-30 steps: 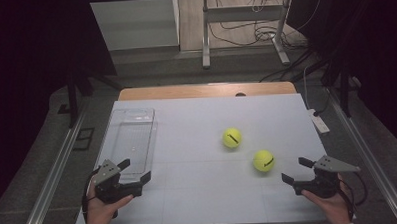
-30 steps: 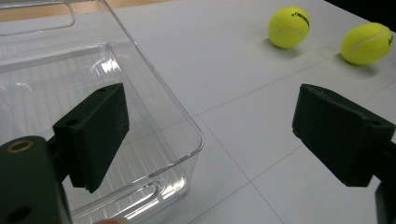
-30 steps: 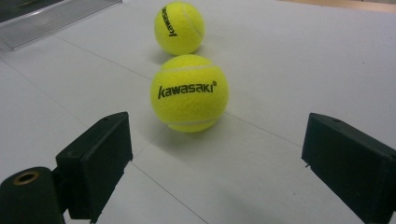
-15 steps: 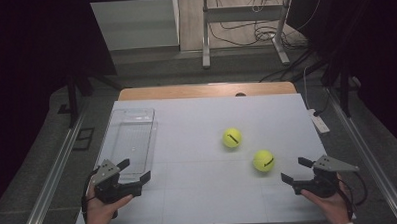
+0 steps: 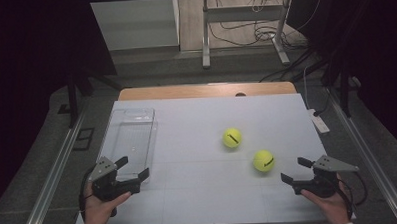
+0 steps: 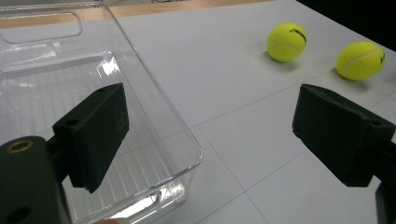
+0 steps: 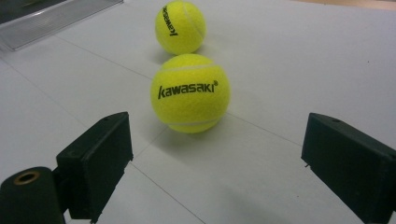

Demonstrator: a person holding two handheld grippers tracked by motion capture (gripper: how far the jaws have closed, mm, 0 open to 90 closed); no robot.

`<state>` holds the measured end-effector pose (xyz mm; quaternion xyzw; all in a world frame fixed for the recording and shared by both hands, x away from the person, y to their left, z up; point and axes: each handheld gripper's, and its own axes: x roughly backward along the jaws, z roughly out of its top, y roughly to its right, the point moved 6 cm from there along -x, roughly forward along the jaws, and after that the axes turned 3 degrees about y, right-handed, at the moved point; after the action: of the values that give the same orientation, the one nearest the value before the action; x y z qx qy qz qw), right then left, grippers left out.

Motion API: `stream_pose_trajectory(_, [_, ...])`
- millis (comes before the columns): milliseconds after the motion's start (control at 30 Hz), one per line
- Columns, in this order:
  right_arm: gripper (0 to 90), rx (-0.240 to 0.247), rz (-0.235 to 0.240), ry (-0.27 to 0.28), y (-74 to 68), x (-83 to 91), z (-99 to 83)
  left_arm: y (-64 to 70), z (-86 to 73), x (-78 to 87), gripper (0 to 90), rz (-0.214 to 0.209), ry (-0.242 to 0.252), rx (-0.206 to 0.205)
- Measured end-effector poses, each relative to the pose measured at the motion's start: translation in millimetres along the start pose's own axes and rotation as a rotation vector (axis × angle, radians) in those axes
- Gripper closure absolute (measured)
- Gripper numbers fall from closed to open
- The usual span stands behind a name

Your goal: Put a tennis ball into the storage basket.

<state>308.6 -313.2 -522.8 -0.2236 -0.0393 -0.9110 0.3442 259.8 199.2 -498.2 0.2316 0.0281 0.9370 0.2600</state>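
The nearer tennis ball (image 7: 190,92) sits on the white table (image 5: 199,192) just ahead of the right hand-held gripper (image 5: 297,171), whose jaws gape wide and empty. A second ball (image 5: 232,138) lies close behind; a clumsy approach could knock either rolling. The left hand-held gripper (image 5: 134,167), also open, hovers at the clear bin (image 5: 130,139). Beyond the table the room is dark, with cables on the floor.
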Motion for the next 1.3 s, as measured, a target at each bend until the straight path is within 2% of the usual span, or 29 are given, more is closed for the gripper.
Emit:
stream_pose_trajectory(133, [8.8,-0.007,-0.003,0.002,0.2,1.2,-1.6,1.3,1.7,-1.5,11.9,-0.007,-0.001,0.0])
stream_pose_trajectory(333, [8.8,0.012,-0.004,-0.007,-2.2,0.3,-2.3,3.9,2.1,-1.6,12.2,-0.015,-0.009,-0.007])
stream_pose_trajectory(467, [8.8,0.015,-0.012,-0.007,-2.1,0.5,-2.2,10.2,3.6,-4.4,12.1,-0.05,-0.032,-0.012])
stream_pose_trajectory(833, [9.0,0.018,-0.018,-0.008,-2.3,0.9,-1.4,23.6,13.8,-14.0,12.0,-0.085,-0.063,-0.04])
stream_pose_trajectory(933, [9.1,0.023,-0.02,-0.01,-2.0,-0.9,-0.9,21.9,13.7,-16.4,12.1,-0.08,-0.077,-0.042])
stream_pose_trajectory(1100, [9.1,0.022,-0.008,-0.016,-1.9,-3.7,-2.6,19.4,15.4,-17.2,12.4,-0.076,-0.073,-0.032])
stream_pose_trajectory(1300, [9.1,0.018,-0.01,-0.012,-2.2,-3.5,-2.1,22.4,19.9,-25.3,12.4,-0.1,-0.081,-0.032])
